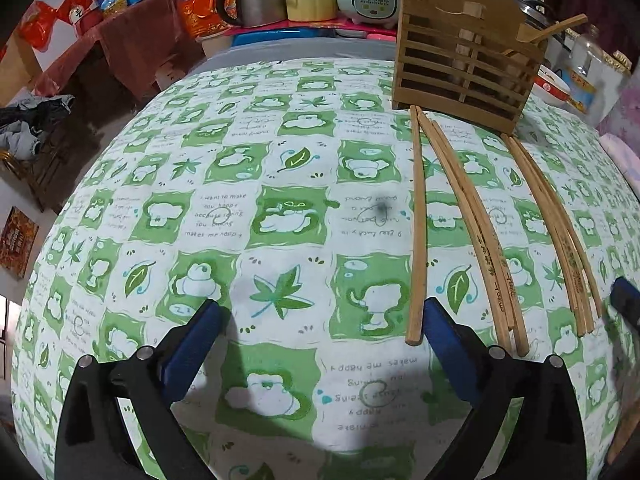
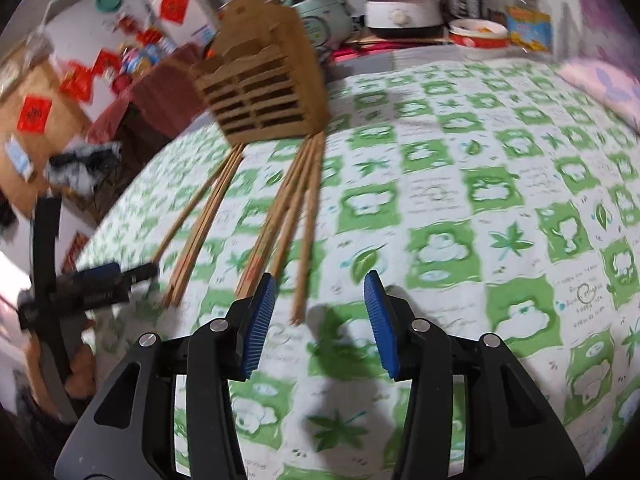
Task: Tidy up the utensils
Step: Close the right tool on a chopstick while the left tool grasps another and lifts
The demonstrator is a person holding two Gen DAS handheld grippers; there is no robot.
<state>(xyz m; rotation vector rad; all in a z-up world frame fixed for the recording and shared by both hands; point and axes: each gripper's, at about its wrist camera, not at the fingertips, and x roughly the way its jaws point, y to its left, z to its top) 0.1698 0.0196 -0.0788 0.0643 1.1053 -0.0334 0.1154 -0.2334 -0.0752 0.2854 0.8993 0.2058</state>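
Left gripper (image 1: 320,320) spread wide and empty above the green-and-white tablecloth (image 1: 280,208). Just off its right finger lies a single chopstick (image 1: 417,232), then a pair of chopsticks (image 1: 476,232), then a further bundle (image 1: 560,240), all flat on the cloth and fanning back to the slatted wooden holder (image 1: 464,76) at the far edge. Right gripper (image 2: 320,308) also parted, nothing held, the nearest chopstick end (image 2: 298,316) lying between its fingers.
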